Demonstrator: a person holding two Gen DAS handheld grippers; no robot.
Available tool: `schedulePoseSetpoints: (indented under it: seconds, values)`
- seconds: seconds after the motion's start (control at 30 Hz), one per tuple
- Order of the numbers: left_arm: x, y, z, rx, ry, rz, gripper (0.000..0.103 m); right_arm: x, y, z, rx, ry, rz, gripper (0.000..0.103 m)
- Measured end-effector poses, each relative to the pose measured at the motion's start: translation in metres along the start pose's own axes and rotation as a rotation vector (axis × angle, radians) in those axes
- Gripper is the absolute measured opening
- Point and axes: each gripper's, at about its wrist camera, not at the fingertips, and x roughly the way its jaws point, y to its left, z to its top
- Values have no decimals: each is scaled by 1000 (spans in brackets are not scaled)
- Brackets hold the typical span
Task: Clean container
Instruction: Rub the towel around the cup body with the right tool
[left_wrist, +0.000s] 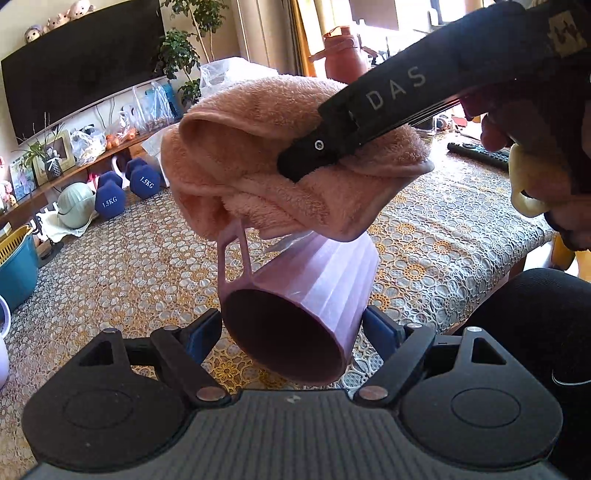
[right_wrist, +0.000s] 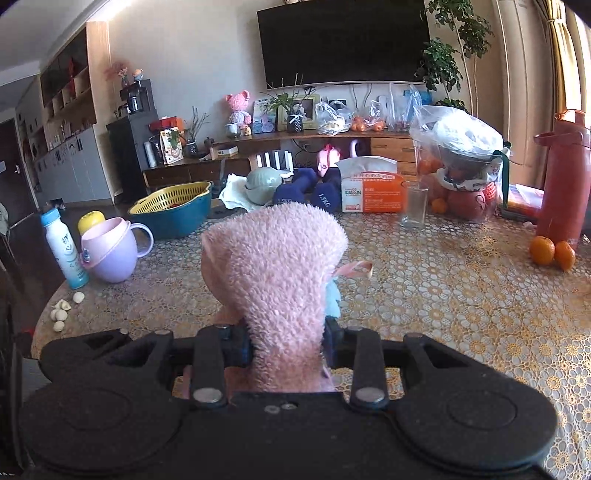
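Ribbed lilac handled cup tipped on its side, folded pink towel against its base

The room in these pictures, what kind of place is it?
Most likely a home living room. A large wall television hangs above a low wooden cabinet with a framed photo and a pink soft toy, and dumbbells lie beyond the table with the lace-pattern cloth.

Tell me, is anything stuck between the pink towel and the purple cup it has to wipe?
Nothing visible. The pink towel, pinched in the right gripper, rests directly against the upturned bottom of the purple cup, which the left gripper holds on its side above the table.
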Motion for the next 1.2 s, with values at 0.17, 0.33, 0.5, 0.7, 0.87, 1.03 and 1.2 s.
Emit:
schedulePoseSetpoints:
  seconds: [0.17, 0.33, 0.5, 0.7, 0.87, 1.03, 1.2]
  values:
    - [-1, 3, 0, -18, 8, -10, 84, 4, -7, -2, -30, 0, -103, 33]
    - [-1, -2, 0, 21, 8, 6, 84, 1, -26, -9, 32, 28, -185, 33]
    - [0, -2, 1, 13, 11, 2, 84, -29, -28, -6, 102, -23, -118, 33]
    - [0, -1, 2, 8, 18, 0, 84, -42, -2, -6, 113, -15, 53, 33]
    - [0, 2, 3, -20, 30, -7, 84, -30, 16, -20, 87, 35, 76, 34]
    - [0, 5, 3, -34, 33, -11, 84, -25, 22, -23, 24, 24, 24, 34]
    - [-1, 7, 2, -40, 30, -19, 84, -22, 15, -24, 8, 24, -16, 34]
